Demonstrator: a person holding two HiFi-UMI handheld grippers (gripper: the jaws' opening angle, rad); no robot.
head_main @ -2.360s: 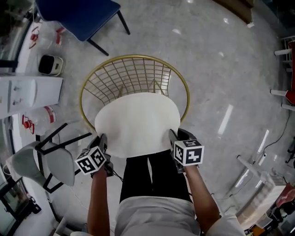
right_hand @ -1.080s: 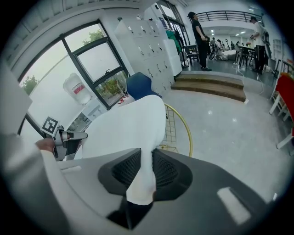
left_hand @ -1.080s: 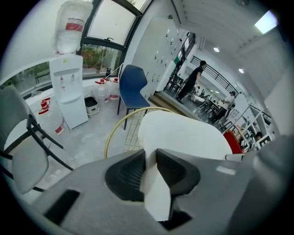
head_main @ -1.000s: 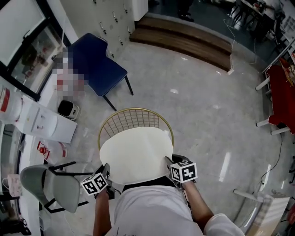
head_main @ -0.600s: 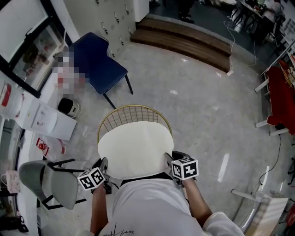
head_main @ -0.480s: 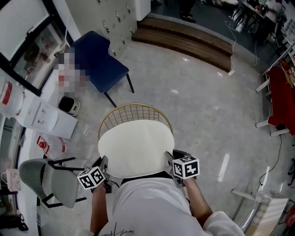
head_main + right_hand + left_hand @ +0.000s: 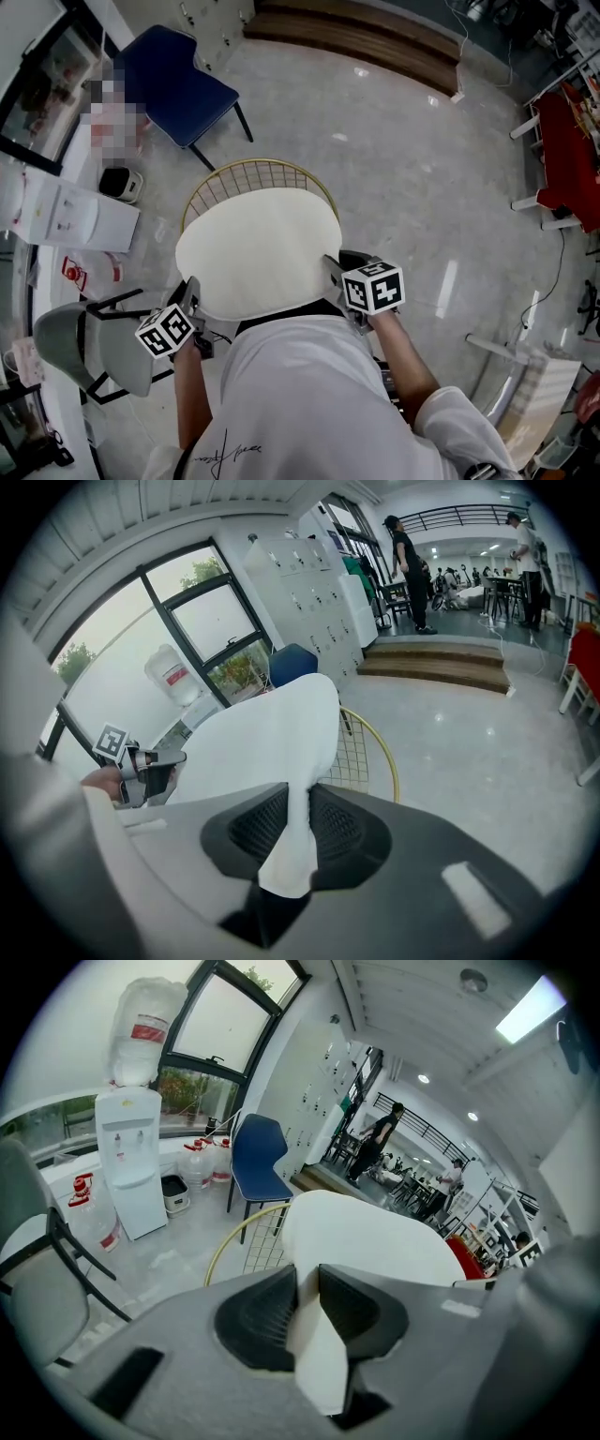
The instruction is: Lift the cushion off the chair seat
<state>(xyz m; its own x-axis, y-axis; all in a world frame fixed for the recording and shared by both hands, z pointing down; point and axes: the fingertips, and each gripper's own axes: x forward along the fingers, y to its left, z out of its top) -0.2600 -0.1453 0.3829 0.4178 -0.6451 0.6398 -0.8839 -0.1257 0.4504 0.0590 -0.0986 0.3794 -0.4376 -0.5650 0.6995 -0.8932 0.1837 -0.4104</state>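
A cream round cushion [image 7: 255, 251] hangs in the air above the gold wire chair [image 7: 255, 174], whose backrest shows past its far edge. My left gripper [image 7: 192, 292] is shut on the cushion's near left rim, and my right gripper [image 7: 331, 270] is shut on its near right rim. In the left gripper view the cushion [image 7: 375, 1241] runs out from between the pads of the left gripper [image 7: 307, 1290], with the chair [image 7: 246, 1241] below. In the right gripper view the cushion's edge [image 7: 267, 738] is pinched in the right gripper [image 7: 300, 819], above the chair's rim [image 7: 380, 752].
A blue chair [image 7: 173, 80] stands behind the wire chair. A grey chair [image 7: 84, 342] is at my left, beside a white water dispenser [image 7: 61, 214] and water bottles [image 7: 89, 272]. A wooden step [image 7: 356, 37] lies far ahead and a red-topped table [image 7: 572, 141] at right.
The cushion, gripped at both sides, has come up off the wire seat and now hangs above it. The left side rose a little more. Both grips held.
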